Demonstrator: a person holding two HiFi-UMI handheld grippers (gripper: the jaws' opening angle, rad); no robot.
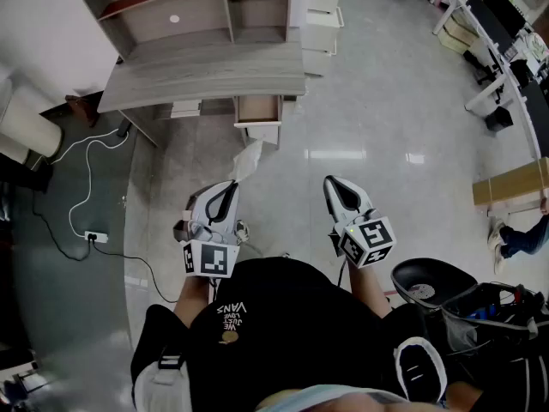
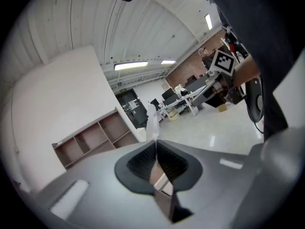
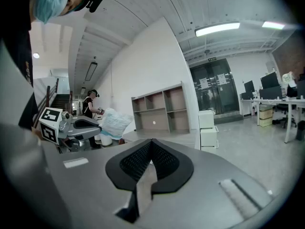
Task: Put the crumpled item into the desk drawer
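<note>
While the person stands on the glossy pale floor (image 1: 360,136) in the middle of the head view, the left gripper (image 1: 230,187) has its two dark ribbed jaws pressed together on the one crumpled white item (image 1: 247,160). This is a thin, wrinkled sheet that sticks out past the jaw tips. It hangs in the air at the centre of the frame, just below the open wooden desk drawer (image 1: 258,108) and not touching it. The right gripper (image 1: 333,181) sits to the right at about the same height. Its jaws are closed tip to tip with nothing between them.

Each of the two grippers has a smooth grey shell and carries a cube with black-and-white square markers. The single drawer juts out from under the front edge of the grey wood-grain desk (image 1: 206,74) in the upper middle, with a brown inside and a white front. Behind the desk stands one open shelf unit (image 1: 171,7) in the same grey wood, and to its right a stack of white drawer cabinets (image 1: 324,11). At the left, one white power strip (image 1: 96,237) lies on the floor with cables trailing from it.
</note>
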